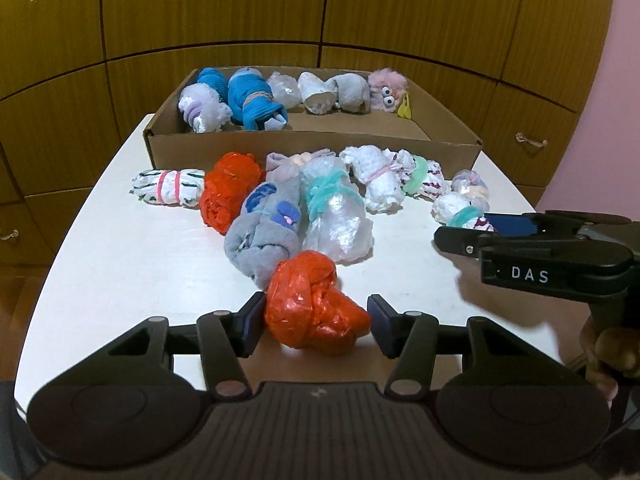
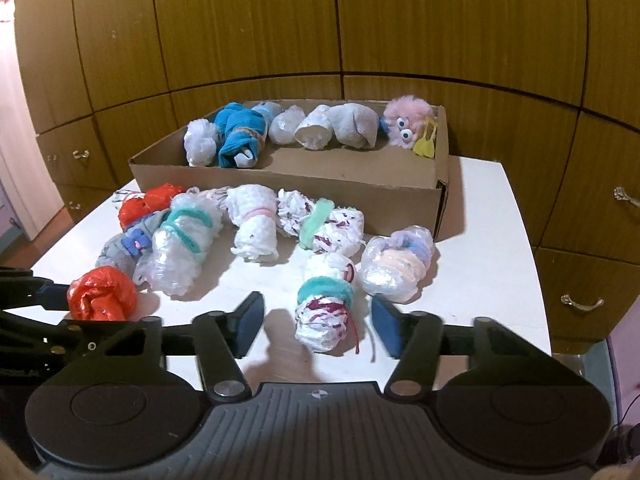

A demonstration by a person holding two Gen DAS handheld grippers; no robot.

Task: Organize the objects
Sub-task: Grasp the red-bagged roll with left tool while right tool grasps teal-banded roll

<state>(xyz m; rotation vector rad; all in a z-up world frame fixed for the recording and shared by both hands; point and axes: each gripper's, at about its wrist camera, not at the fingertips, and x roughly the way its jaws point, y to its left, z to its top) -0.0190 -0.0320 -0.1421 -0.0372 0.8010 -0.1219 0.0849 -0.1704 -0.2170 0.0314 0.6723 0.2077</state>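
The left gripper (image 1: pixel 316 320) had the knotted red plastic bundle (image 1: pixel 316 306) between its two fingers, near the front edge of the white table (image 1: pixel 120 272). One pad looked to be touching the bundle's side, while a sliver of table showed between the bundle and the other pad, so I judged it a grip closing but not yet firm. The bundle's long axis ran slantwise, from the knot on the far side toward the near fat end, roughly along the fingers.

The right gripper (image 2: pixel 318 320) straddled a white crumpled bag roll banded in teal yarn (image 2: pixel 324 312). Its jaws stood spread, with table visible on both sides of the roll, so nothing was pinched there. That roll lay lengthwise along the fingers, pointing away toward the box, a red thread trailing off its near end.

Each tool was nearest its own bundle; the two lay well apart, so neither hand crowded the other.

The shallow cardboard box (image 1: pixel 312 146) sat at the far side of the table, its back row filled with bundles and a pink fluffy toy (image 1: pixel 387 90), its front strip bare. Between grippers and box lay a litter of other rolls, so I reckoned both loads would want lifting clear over them and over the box's near wall
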